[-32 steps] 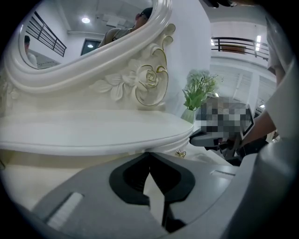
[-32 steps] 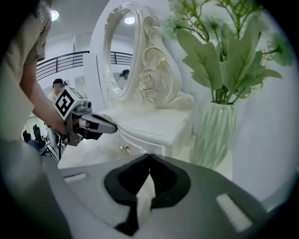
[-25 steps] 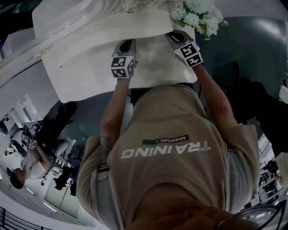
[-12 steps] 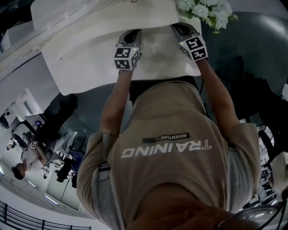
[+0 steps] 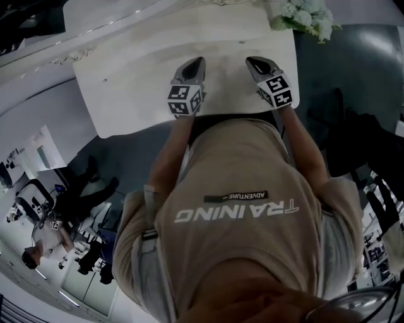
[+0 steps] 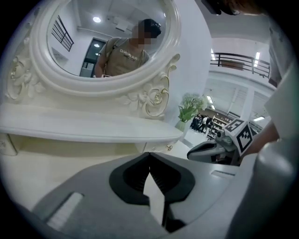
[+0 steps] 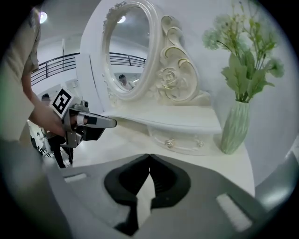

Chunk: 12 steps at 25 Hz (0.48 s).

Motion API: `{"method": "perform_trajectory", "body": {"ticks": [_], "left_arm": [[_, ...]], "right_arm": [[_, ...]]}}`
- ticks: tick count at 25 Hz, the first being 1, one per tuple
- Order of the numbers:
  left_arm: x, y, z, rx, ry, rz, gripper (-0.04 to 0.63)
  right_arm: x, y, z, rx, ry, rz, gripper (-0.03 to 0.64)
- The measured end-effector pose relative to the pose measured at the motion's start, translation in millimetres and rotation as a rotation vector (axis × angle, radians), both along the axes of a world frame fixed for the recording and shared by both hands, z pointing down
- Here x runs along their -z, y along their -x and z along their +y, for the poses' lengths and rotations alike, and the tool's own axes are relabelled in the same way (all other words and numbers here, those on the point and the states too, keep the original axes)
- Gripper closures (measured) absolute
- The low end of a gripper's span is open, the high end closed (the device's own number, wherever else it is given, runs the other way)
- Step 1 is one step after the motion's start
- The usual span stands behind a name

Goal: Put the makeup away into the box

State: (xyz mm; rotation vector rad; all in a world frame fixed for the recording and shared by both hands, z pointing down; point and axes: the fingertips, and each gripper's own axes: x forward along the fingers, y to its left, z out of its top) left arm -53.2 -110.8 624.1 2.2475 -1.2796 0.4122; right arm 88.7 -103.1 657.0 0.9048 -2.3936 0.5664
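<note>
Hovering over the near edge of the white dressing table (image 5: 139,76), the left gripper (image 5: 197,62) and the right gripper (image 5: 253,60) sit side by side just above the middle of the head view. Both are apart from each other and point toward the top of the frame. Below them the person's beige shirt (image 5: 240,208) fills the lower half. A bunch of pale flowers (image 5: 309,14) sits at the upper right corner of the table.

In the left gripper view, the left gripper (image 6: 149,155) has its jaws brought together, tips touching, with nothing between them. An oval mirror (image 6: 103,42) in a carved white frame takes the upper left, above a narrow shelf (image 6: 93,127). A small drawer (image 6: 156,147) lies under the shelf's right end. The flowers in their vase (image 6: 188,111) stand right of centre, and the right gripper (image 6: 212,150) shows at the right edge.

In the right gripper view, the right gripper (image 7: 149,156) is likewise closed tip to tip and empty. The mirror (image 7: 128,51) stands at upper centre and the ribbed green vase (image 7: 236,126) at the right. The left gripper (image 7: 100,122) shows at the left, above the bare table top (image 7: 126,140).

No view shows the makeup or the box.
</note>
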Motion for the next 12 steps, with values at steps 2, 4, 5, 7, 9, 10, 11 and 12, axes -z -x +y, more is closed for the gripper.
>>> {"method": "perform_trajectory", "body": {"ticks": [2, 4, 5, 7, 9, 10, 11, 12], "left_arm": [[12, 18, 10, 0.007, -0.016, 0.016, 0.589], [21, 36, 19, -0.003, -0.034, 0.013, 0.589], [24, 46, 23, -0.007, -0.041, 0.013, 0.589], [31, 66, 29, -0.001, -0.056, 0.017, 0.589], [40, 85, 33, 0.015, -0.074, 0.024, 0.589], [44, 94, 35, 0.023, -0.082, 0.032, 0.589], [49, 102, 36, 0.032, -0.089, 0.042, 0.589], [54, 109, 36, 0.040, -0.098, 0.052, 0.589]], "right_arm": [[8, 17, 13, 0.002, -0.008, -0.002, 0.612], [18, 36, 21, 0.005, -0.027, -0.002, 0.612], [24, 45, 23, 0.007, -0.037, -0.004, 0.612], [35, 63, 26, 0.010, -0.056, -0.007, 0.612], [44, 81, 27, 0.015, -0.075, -0.009, 0.612], [49, 89, 28, 0.016, -0.084, -0.012, 0.612], [54, 95, 28, 0.014, -0.096, -0.014, 0.612], [60, 101, 26, 0.009, -0.111, -0.015, 0.612]]}}
